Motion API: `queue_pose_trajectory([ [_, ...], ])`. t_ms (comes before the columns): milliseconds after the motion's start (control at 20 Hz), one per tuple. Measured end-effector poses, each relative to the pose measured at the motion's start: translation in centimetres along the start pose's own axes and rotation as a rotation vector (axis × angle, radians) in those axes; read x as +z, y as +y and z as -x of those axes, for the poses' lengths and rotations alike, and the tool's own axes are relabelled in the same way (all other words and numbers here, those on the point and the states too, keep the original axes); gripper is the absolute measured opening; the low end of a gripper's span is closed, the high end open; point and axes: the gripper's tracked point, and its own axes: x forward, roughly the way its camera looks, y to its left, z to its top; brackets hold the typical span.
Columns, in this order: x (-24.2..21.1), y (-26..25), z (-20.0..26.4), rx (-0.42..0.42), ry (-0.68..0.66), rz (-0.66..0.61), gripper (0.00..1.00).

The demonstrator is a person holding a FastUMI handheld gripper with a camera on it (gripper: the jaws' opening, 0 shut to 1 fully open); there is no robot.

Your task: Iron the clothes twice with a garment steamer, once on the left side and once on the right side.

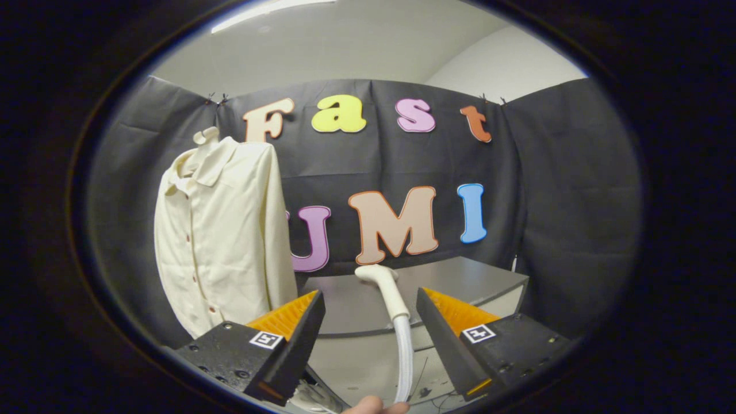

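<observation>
Gripper view: a cream shirt (221, 230) is seen hung on a stand at the left of the frame, against the black cloth wall. At lower centre the gripper (371, 313) is held level with its fingers spread apart, touching nothing. Between them the steamer head (382, 284) is seen upright, its ribbed hose (404, 356) held from below by fingertips (374, 406). A grey table (460, 282) lies beyond, right of centre.

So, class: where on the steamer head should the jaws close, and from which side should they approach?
Grip the steamer head on its straight handle, just above the ribbed hose. Come straight ahead: the handle stands nearly upright between the open gripper jaws, so they can close on its two sides, below the curved nozzle.
</observation>
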Motion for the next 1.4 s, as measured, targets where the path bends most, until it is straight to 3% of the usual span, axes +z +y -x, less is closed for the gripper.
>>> queue_pose_trajectory([
  [400, 1.8, -3.5, -13.5, -0.042, 0.188, 0.030, 0.98],
  [700, 1.8, -2.4, -19.4, 0.027, 0.305, -0.048, 0.98],
  [850, 0.0, -2.6, -21.3, 0.009, 0.422, -0.028, 0.96],
  [1100, -2.4, -1.6, -21.0, 0.023, 0.587, 0.045, 0.81],
  [1300, -3.2, -1.5, -21.3, 0.011, 0.631, 0.049, 0.79],
  [1400, -3.6, -1.7, -21.3, -0.007, 0.665, 0.042, 0.73],
])
